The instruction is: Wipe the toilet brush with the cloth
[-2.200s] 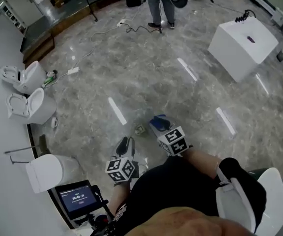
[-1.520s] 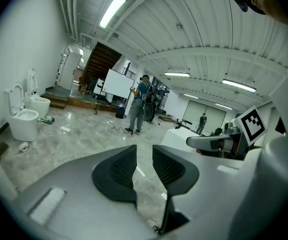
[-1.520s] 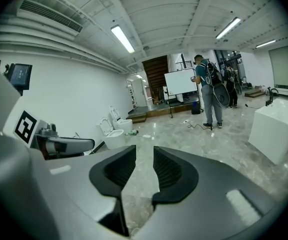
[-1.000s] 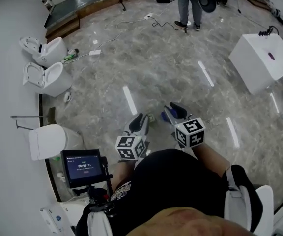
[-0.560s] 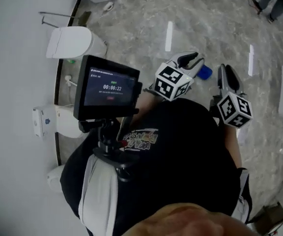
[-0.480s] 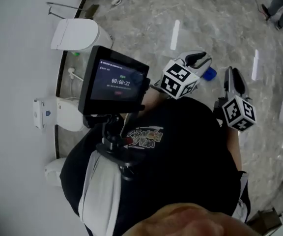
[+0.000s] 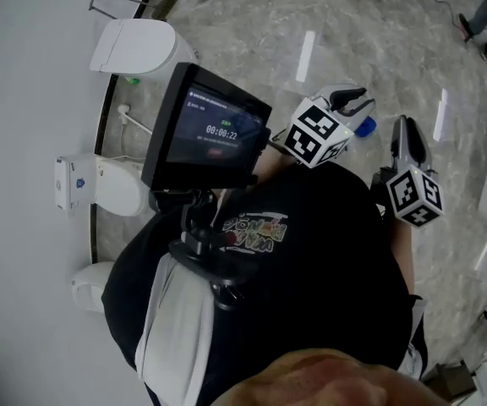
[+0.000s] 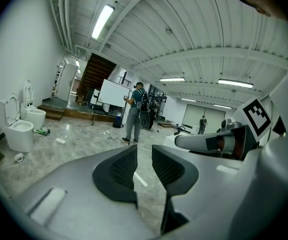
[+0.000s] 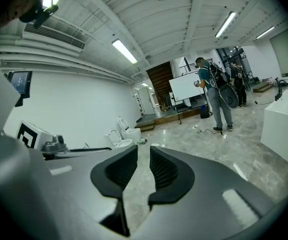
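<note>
Wiping is not begun. Right of the monitor, the left gripper and right gripper are empty, jaws slightly apart; the right's have just been closing. Next, probably: find the unseen cloth and toilet brush.

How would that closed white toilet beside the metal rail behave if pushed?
The toilet would probably barely budge: it looks like thick glazed ceramic, so heavy and stiff. It stands low and wide on the floor, so tipping or rolling seems unlikely. Its glossy surface may feel slippery.

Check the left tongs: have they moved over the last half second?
No. In the head view the left tongs sit as before beside the white floor streak.
</note>
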`<state>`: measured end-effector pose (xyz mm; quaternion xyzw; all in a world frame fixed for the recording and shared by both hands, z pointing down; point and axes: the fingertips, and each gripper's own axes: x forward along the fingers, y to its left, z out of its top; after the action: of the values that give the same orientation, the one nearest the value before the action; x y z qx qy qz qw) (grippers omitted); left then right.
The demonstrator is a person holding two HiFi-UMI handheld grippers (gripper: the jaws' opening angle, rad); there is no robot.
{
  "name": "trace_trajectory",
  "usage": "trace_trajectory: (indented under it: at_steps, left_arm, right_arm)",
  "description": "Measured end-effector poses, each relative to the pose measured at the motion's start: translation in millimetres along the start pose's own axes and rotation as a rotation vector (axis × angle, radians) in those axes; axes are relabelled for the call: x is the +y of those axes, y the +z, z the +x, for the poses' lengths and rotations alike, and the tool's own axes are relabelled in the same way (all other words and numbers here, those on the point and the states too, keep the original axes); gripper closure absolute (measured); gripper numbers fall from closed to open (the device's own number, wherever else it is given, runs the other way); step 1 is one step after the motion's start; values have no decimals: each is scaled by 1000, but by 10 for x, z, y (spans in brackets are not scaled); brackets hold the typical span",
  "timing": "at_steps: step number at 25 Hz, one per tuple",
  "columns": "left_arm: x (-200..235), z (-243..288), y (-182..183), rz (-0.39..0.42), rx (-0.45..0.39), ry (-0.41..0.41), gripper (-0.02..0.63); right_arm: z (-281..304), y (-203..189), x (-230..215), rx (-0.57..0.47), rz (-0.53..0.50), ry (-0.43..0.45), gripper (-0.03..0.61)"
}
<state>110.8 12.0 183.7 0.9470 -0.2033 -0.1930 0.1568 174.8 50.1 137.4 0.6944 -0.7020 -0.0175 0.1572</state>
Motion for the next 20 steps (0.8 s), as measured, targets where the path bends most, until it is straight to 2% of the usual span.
trace_trajectory:
  at_steps: [5, 7, 11, 20]
  left_arm:
    - [-70, -1, 44, 16, -6, -25, 534]
    - [-95, 2, 52, 27, -8, -31, 534]
    - [-75, -6, 80, 20, -19, -27, 534]
    - [4, -54, 43, 7, -9, -4, 538]
  right_arm:
    - [-21, 50, 39, -14, -20, 0, 511]
    - [-32, 70, 35, -20, -23, -5, 553]
    - [-46, 112, 29, -37, -18, -10, 575]
    - [-10, 67, 105, -43, -2, 24, 577]
